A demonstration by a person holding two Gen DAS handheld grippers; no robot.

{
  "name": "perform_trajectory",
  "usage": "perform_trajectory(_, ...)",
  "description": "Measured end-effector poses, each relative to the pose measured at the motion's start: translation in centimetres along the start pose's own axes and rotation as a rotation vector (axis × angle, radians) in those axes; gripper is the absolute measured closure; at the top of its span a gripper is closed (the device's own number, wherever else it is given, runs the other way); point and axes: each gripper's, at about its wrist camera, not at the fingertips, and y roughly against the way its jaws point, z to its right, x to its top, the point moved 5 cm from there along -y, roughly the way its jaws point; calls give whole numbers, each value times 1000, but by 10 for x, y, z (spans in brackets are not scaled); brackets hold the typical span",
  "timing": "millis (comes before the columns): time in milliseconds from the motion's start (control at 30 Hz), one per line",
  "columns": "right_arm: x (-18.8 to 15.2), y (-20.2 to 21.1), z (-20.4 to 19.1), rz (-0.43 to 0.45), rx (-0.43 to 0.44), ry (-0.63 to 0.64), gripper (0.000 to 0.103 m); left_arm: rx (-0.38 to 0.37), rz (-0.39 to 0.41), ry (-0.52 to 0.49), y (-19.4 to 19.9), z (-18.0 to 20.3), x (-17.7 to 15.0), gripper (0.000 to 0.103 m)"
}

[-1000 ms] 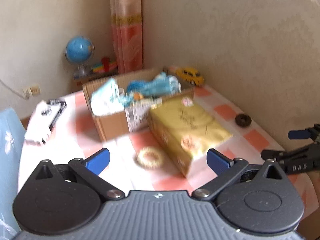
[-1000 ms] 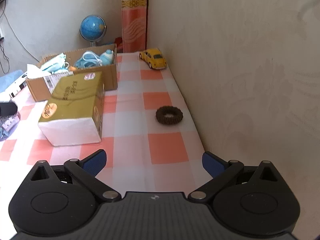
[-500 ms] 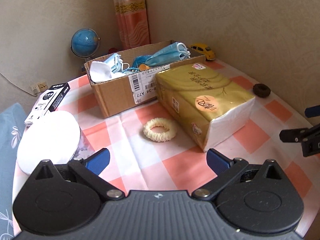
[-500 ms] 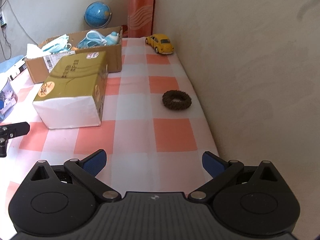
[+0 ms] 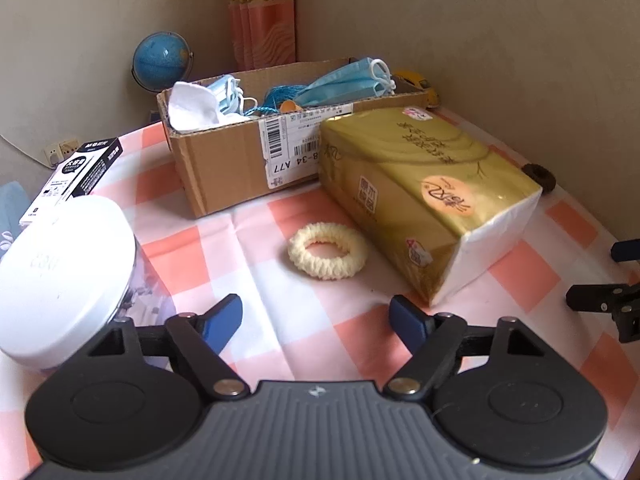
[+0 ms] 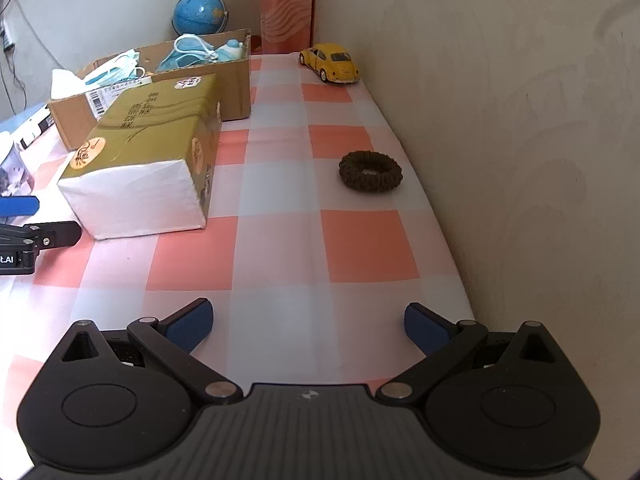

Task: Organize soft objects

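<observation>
Left tool (image 5: 316, 322) tilted down | jaws closing, empty | right tool (image 6: 308, 326) spread

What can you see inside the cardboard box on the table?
Inside the cardboard box lie blue face masks, a white mask, blue cord and something small and orange. Anything beneath them is covered.

Home: globe (image 5: 162, 60), toy car (image 6: 331, 63), curtain (image 5: 262, 12)
</observation>
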Motion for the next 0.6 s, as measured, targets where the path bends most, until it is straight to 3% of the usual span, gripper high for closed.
perform_trajectory(100,-1,0,-2,13,-3,-3,0,-8,2,-2,-2,0,3,25)
perform_trajectory(267,-2,1,-3,27,-4,-5,0,3,12,29,-7,-5,11,44)
perform_trajectory(533,-3,1,-4,30,-5,-6,0,-9,27,-2,-13,4,19,46)
perform_trajectory(600,-4,2,-6,30,-3,-2,0,-20,28,-2,-15,5,21,58)
